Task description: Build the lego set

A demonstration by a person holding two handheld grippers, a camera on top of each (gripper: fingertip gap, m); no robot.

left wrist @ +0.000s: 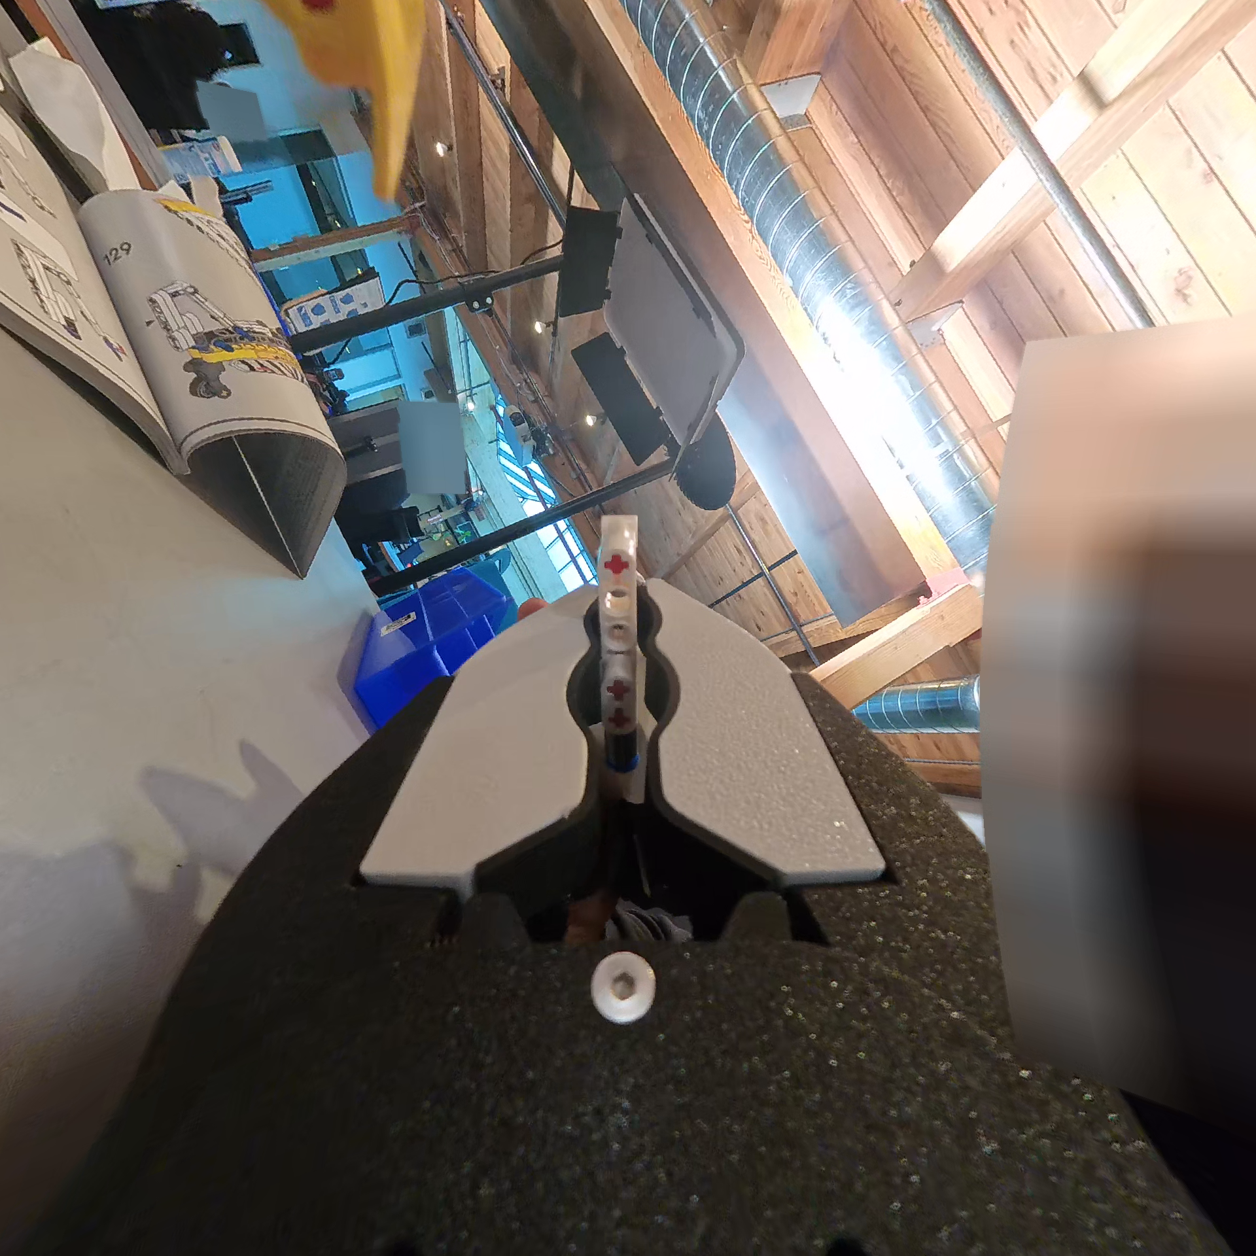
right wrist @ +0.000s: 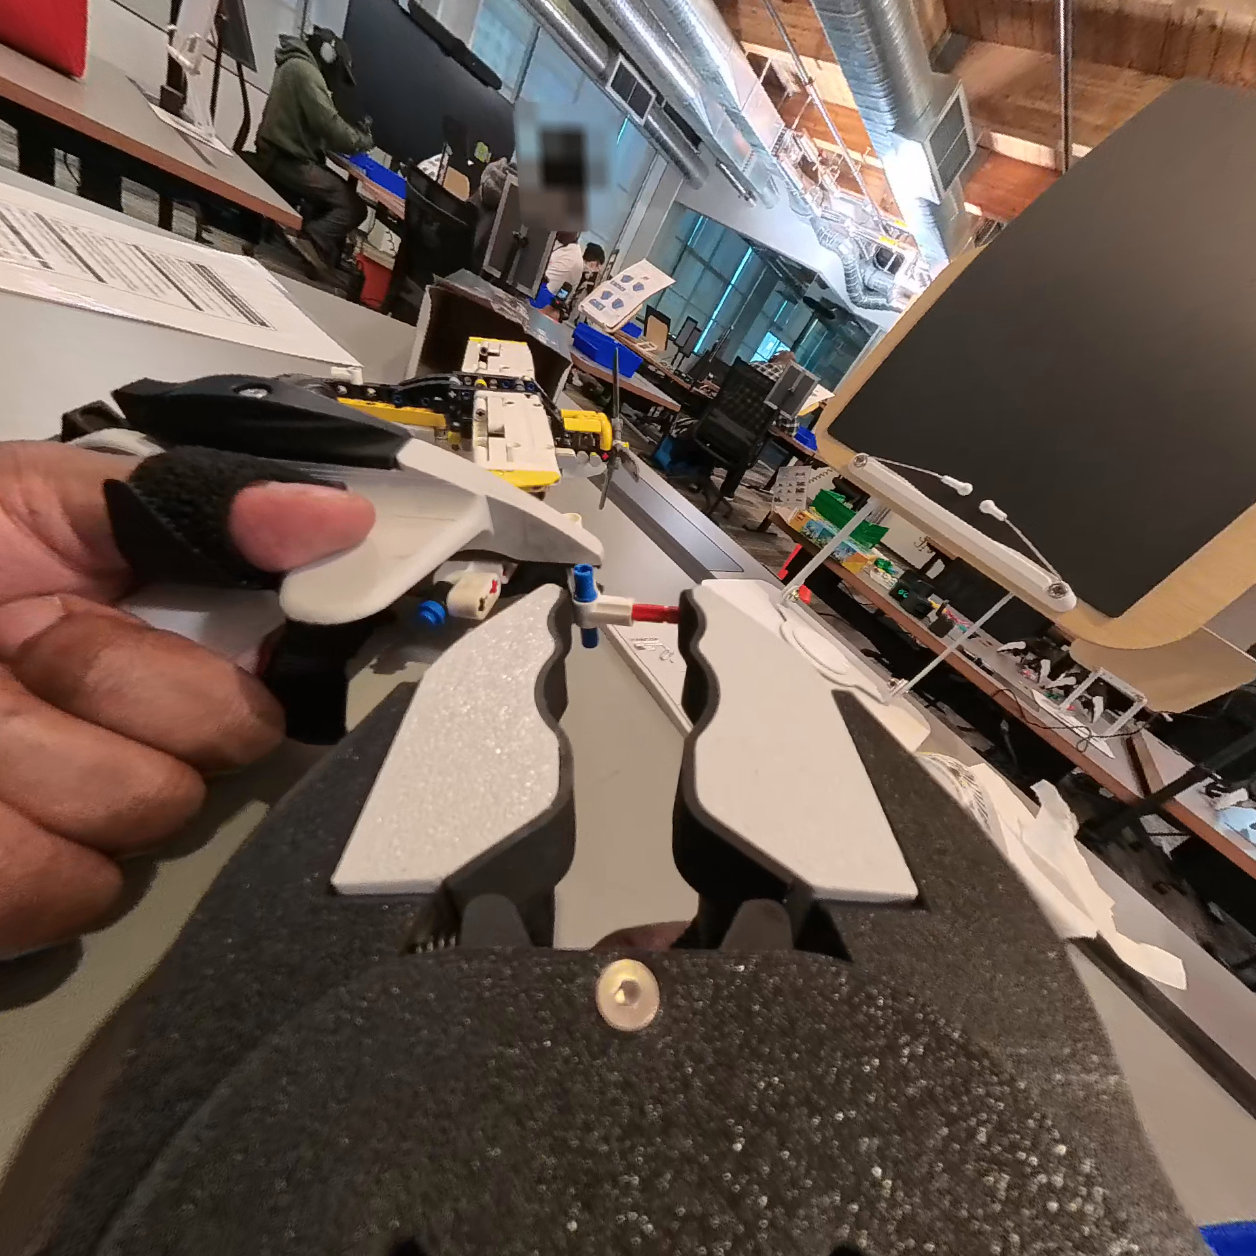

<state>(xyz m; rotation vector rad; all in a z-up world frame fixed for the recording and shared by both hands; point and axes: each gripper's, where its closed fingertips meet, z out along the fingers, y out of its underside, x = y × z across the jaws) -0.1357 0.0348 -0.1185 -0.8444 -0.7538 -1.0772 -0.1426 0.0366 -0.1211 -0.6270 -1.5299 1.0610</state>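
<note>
In the left wrist view my left gripper (left wrist: 620, 601) is shut on a thin white beam with holes and red cross axles (left wrist: 617, 564). The beam stands up past the fingertips, and a blue-and-black pin (left wrist: 622, 747) sits at its lower end. In the right wrist view my right gripper (right wrist: 625, 612) is shut on a small white connector (right wrist: 605, 607). The connector's blue pin (right wrist: 582, 584) is against one pad and its red axle (right wrist: 656, 614) against the other. A hand (right wrist: 102, 679) holds the left gripper just left of it. One of its fingers (right wrist: 442, 537) lies over the white beam's end (right wrist: 472, 595).
A yellow, white and black brick model (right wrist: 506, 421) stands on the grey table (right wrist: 652, 544) behind the grippers. An open instruction booklet (left wrist: 204, 353) and a blue bin (left wrist: 421, 652) lie to the left. A dark panel (right wrist: 1053, 353) stands at the right. People sit at tables farther off. Less than 4 cm separates the two grippers' tips.
</note>
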